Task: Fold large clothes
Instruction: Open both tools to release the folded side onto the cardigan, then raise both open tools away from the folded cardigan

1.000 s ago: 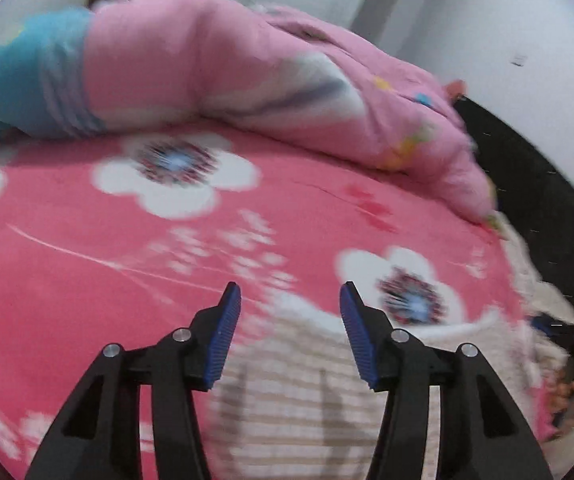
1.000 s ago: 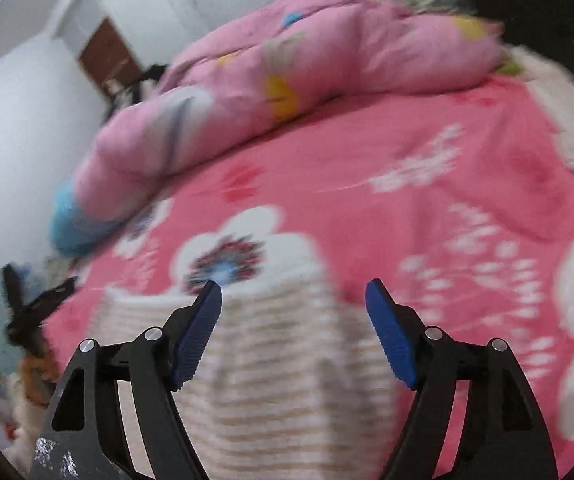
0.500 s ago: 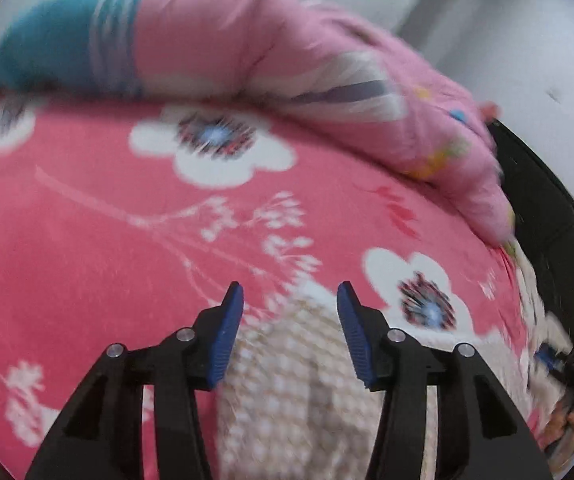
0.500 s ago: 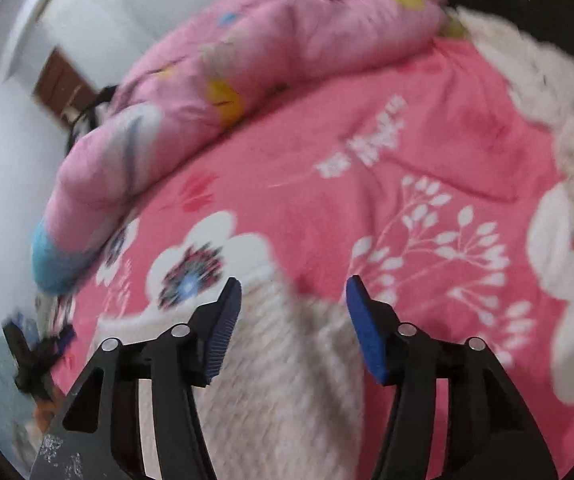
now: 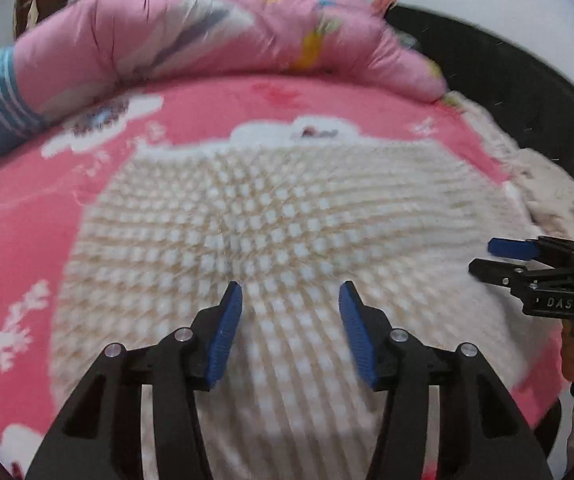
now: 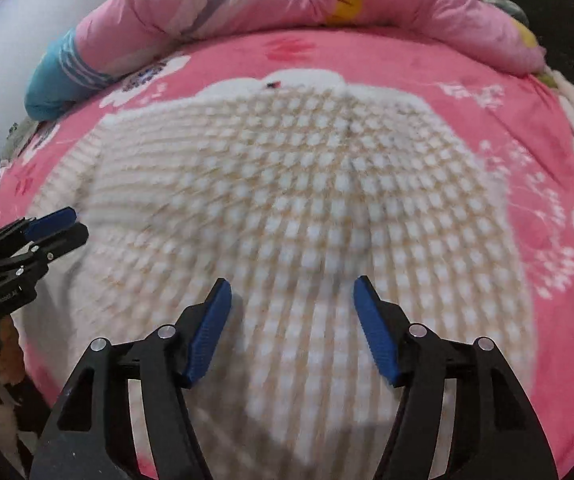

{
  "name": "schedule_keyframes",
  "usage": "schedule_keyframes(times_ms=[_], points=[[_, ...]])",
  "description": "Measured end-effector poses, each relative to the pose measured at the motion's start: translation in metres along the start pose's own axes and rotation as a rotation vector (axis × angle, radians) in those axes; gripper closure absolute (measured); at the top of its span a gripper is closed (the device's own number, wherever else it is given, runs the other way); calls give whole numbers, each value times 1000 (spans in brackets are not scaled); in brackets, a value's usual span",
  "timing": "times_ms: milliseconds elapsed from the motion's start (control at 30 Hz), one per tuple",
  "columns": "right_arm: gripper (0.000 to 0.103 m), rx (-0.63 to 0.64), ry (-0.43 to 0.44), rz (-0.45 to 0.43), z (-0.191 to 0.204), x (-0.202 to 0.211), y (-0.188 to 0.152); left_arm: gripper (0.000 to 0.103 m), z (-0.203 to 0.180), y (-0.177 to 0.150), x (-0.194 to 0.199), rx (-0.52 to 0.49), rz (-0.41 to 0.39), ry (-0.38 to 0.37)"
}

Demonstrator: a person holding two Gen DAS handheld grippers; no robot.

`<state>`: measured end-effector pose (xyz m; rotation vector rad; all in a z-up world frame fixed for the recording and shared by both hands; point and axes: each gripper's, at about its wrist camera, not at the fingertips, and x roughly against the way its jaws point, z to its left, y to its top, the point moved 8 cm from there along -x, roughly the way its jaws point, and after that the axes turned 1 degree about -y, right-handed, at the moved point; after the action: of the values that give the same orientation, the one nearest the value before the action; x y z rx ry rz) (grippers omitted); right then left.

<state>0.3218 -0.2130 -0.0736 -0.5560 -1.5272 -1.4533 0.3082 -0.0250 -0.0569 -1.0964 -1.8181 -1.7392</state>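
On the pink bedsheet (image 5: 19, 240) your garment (image 5: 287, 220), a cream knit with a raised check, lies spread out, broad and nearly flat, its far edge near the white flower print and well short of the rolled quilt (image 5: 215, 28) along the back. A second ago only a bunched strip of it showed under each gripper; now both wrist views take in almost the whole piece. Read that as the lay-out step being about done, with folding proper not begun.

Your left gripper (image 5: 290, 320) hangs over the near middle of the knit, jaws apart, nothing between the pads, no cloth raised. Your right gripper (image 6: 291, 316) is likewise spread over the near part; its jaws narrowed and then eased wider again in the last half second, and nothing is caught in them. Each gripper shows at the edge of the other's view, so you hold them side by side, one toward each side of the garment.

Motion blur hides the hems. Sleeves cannot be told apart from the body. Judgement: pick a side edge or corner next, since both jaws stand free.
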Motion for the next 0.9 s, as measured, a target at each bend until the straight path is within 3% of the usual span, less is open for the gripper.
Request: schedule_keyframes(times_ms=[67, 133, 200, 300, 400, 467, 533, 567, 667, 733, 800, 867, 900], points=[[38, 39, 33, -40, 22, 20, -18, 48, -13, -12, 21, -30, -32, -37], [37, 61, 26, -9, 37, 7, -37, 44, -19, -31, 16, -21, -1, -52], [33, 126, -82, -10, 46, -19, -51, 44, -17, -56, -15, 17, 87, -8], [32, 118, -121, -30, 48, -10, -51, 44, -19, -63, -12, 15, 38, 27], [32, 93, -102, -93, 49, 30, -54, 44, -25, -62, 25, 34, -25, -31], [32, 110, -112, -103, 50, 30, -61, 39, -21, -69, 34, 7, -58, 31], [30, 105, -99, -60, 47, 1, -78, 38, -9, -91, 5, 40, 41, 51], [30, 94, -75, -61, 44, -3, -82, 38, -6, -95, 0, 53, 43, 40], [31, -37, 25, -70, 25, 22, -79, 38, -1, -91, 24, 102, -19, -10], [31, -70, -52, -163, 0, 59, -80, 38, 12, -85, 54, 132, -103, -20], [31, -136, -110, -209, -30, 80, -93, 34, 30, -87, 69, 156, -161, 16], [31, -235, -121, -170, -61, 74, -111, 31, 58, -101, 57, 232, -96, 40], [31, -297, -139, -108, -77, 60, -128, 31, 66, -110, 44, 273, -41, -3]])
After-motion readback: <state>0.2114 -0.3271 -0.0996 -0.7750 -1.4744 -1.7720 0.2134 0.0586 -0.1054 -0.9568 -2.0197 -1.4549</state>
